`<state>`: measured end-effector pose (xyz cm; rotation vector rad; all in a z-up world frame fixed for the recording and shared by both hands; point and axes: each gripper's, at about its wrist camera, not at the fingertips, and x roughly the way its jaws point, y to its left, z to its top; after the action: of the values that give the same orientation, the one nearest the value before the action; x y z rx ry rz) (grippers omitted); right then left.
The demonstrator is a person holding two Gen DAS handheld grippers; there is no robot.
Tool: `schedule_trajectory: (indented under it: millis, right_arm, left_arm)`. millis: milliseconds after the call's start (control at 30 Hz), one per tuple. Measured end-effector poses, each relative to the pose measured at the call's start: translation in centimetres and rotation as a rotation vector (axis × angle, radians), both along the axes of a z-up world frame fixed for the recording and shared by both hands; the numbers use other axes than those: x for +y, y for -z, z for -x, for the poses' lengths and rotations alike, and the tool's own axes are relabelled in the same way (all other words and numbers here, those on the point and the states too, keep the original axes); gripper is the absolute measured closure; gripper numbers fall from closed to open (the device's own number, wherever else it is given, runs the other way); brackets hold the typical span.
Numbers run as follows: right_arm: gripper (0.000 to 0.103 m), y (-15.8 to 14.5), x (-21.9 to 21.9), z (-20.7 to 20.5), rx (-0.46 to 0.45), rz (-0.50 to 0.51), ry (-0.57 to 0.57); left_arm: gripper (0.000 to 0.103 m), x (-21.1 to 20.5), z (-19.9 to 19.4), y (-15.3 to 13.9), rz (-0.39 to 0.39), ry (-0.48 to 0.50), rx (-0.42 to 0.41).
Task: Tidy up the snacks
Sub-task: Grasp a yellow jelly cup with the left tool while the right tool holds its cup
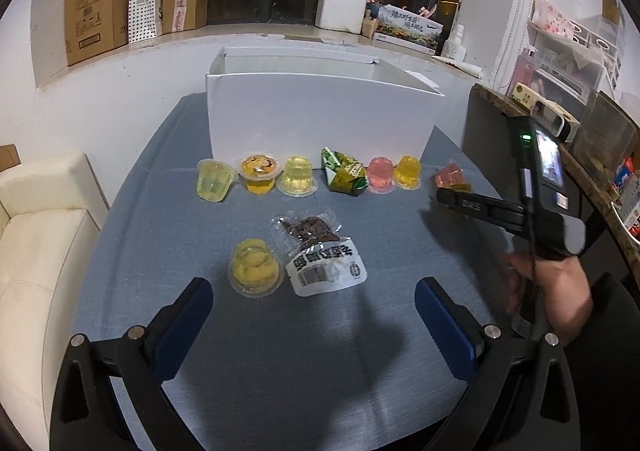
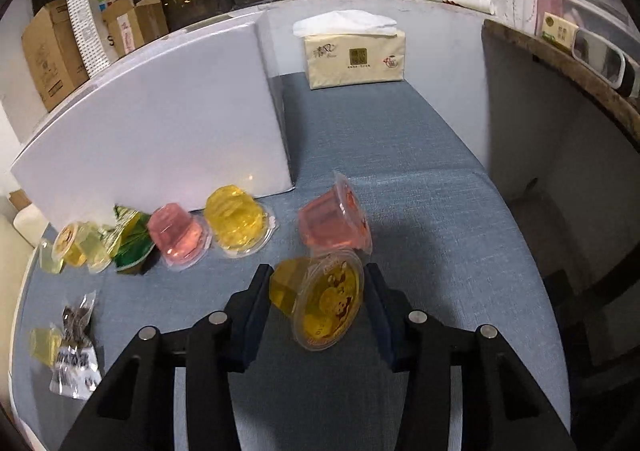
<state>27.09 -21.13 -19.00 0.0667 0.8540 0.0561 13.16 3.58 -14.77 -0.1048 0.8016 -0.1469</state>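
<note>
Right claw (image 2: 318, 305) grips an amber, foil-lidded plastic jelly cup (image 2: 316, 301), tipped on its side near the tabletop's (image 2: 420, 155) right edge, just before a pink jelly cup (image 2: 334, 221). Left claw (image 1: 314, 311) stands wide and empty. Cup is probably light, smooth and thin-walled; grip the tapered wall beneath the rim, gently, to avoid crushing or slip.

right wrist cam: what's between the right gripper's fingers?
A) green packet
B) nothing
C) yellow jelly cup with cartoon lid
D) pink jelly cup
C: the yellow jelly cup with cartoon lid lies on its side between the right gripper's fingers, while the pink jelly cup sits just beyond them.
</note>
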Motion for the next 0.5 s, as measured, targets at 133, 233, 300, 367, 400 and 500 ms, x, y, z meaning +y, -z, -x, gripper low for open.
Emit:
schedule_trajectory:
  millis: [133,233,300,367,400,500]
  right_arm:
    - [0.053,-1.8,0.9,2.6,-0.063,0.041,-0.050]
    - [0.054,-3.3,1.1,4.7,-0.100,0.033,-0.084]
    - [0.053,-4.2,1.5,6.4,-0.124,0.033,-0.114]
    - [0.053,-4.7,1.8,8.0,-0.137,0.028,-0.141]
    - [0.053,-5.0,1.9,8.7,-0.144,0.021,-0.149]
    - [0.053,-5.6,1.8,10.1,-0.162,-0.003,-0.165]
  left_arm:
    - [0.000,0.7,0.0,0.6,0.000,-0.013,0.009]
    - [0.000,0.8,-0.4,1.4,-0.006,-0.005,0.022]
    - [0.000,0.9,-0.9,2.1,-0.018,-0.016,0.037]
    - [0.000,1.0,-1.5,2.9,-0.018,-0.012,0.045]
    - [0.000,1.0,-1.9,3.2,-0.025,-0.007,0.048]
    - [0.000,1.5,-2.8,3.8,-0.043,-0.025,0.055]
